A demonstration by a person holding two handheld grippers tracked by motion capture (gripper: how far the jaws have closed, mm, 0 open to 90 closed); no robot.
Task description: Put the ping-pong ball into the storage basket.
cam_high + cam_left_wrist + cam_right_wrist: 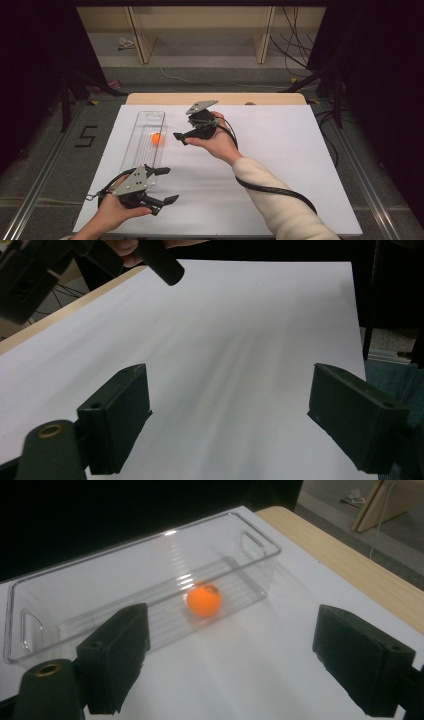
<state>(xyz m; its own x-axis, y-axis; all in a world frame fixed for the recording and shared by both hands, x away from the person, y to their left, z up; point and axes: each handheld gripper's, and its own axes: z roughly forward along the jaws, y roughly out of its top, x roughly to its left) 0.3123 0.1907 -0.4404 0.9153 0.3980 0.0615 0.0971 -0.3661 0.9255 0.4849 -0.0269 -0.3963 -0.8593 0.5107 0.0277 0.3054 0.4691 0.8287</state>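
An orange ball (157, 138) (204, 600) lies inside a long clear plastic bin (141, 131) (248, 528) on the left part of the white sheet. My right gripper (187, 125) (235, 660) hovers just right of the bin, pointing at the ball, open and empty. My left gripper (169, 185) (230, 420) is held near the front edge by the bin's near end. It points across the bare sheet, open with nothing between its jaws. In the left gripper view, a finger of the right gripper (161, 263) shows at the top left.
The white sheet (280, 150) covers most of a wooden table (270, 98), with bare sheet to the right of the hands. A black cable (272, 190) trails from the right gripper along the person's sleeve. Beyond the table are wooden frames and floor cables.
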